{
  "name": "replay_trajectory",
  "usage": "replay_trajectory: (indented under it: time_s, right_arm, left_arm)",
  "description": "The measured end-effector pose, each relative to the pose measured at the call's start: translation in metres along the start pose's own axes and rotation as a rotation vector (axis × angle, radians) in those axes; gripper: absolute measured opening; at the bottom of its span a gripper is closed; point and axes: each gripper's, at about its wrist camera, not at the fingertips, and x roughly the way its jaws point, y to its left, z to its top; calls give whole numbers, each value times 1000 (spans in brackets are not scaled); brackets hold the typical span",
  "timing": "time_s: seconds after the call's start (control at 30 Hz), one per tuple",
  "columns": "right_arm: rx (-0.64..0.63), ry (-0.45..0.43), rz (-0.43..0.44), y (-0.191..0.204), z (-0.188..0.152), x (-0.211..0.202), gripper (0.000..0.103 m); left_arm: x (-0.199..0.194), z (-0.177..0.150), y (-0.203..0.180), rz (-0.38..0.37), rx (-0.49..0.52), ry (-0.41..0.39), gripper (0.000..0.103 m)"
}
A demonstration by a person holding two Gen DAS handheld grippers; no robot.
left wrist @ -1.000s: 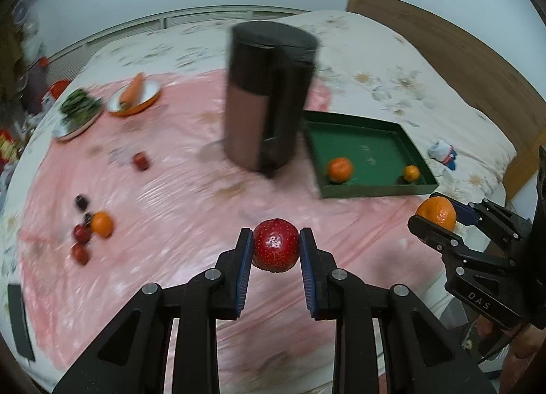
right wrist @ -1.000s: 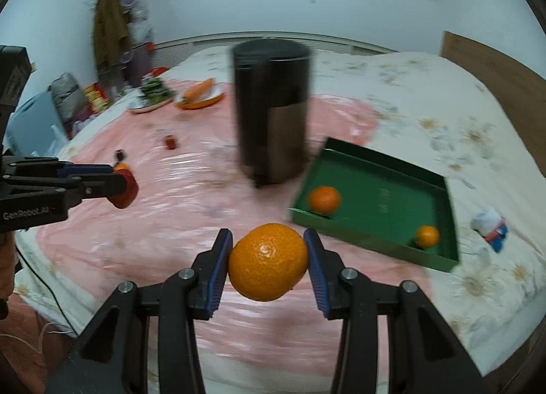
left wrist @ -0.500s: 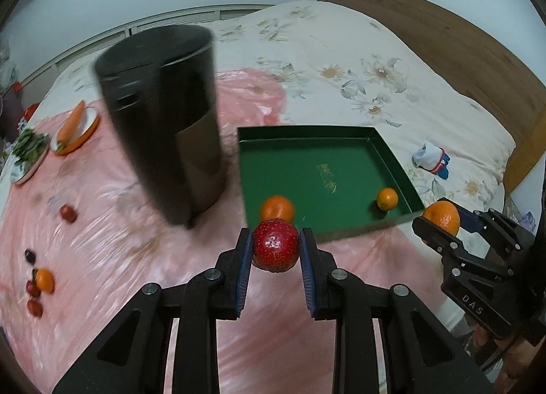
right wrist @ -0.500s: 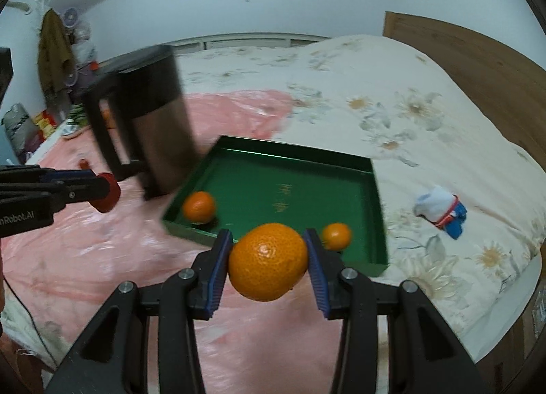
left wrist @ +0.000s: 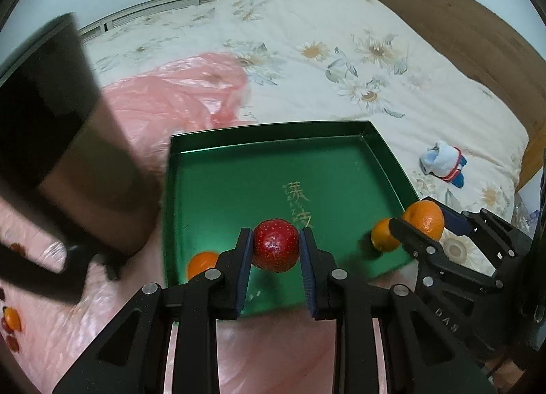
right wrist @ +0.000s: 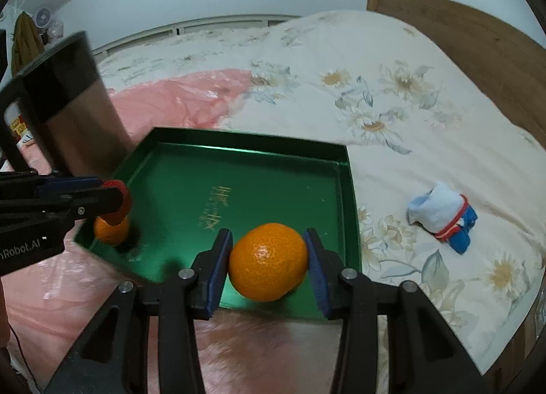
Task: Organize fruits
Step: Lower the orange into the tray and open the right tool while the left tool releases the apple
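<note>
Right wrist view: green tray [right wrist: 348, 189] with one orange [right wrist: 111, 230] inside, right claw [right wrist: 268, 259] pinching a mandarin [right wrist: 268, 261].

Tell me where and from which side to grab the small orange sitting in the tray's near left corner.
Grip the small orange across its widest middle, coming from above. The green tray walls hem it in at that corner, so a sideways approach is blocked; its round shape suits any finger angle that clears the walls.

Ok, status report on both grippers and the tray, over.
Left hand-held gripper shut on red fruit. Right hand-held gripper shut on orange. Both over green tray. Black kettle beside tray.
</note>
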Motion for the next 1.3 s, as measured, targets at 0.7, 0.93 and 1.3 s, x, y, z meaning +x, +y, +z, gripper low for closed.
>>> replay_trajectory:
  time_s: [0.7,0.93,1.3]
  right_arm:
    - [8,-18,-42,-23,18,48,41]
    - [30,2,-58,-26,25,65,41]
    - [6,62,-79,-21,10,83,42]
  left_arm:
    - [65,-1,-6,39,5,66,23]
    - [65,0,-4,62,3,62,23]
    - [65,-1,-5,72,7,61,24]
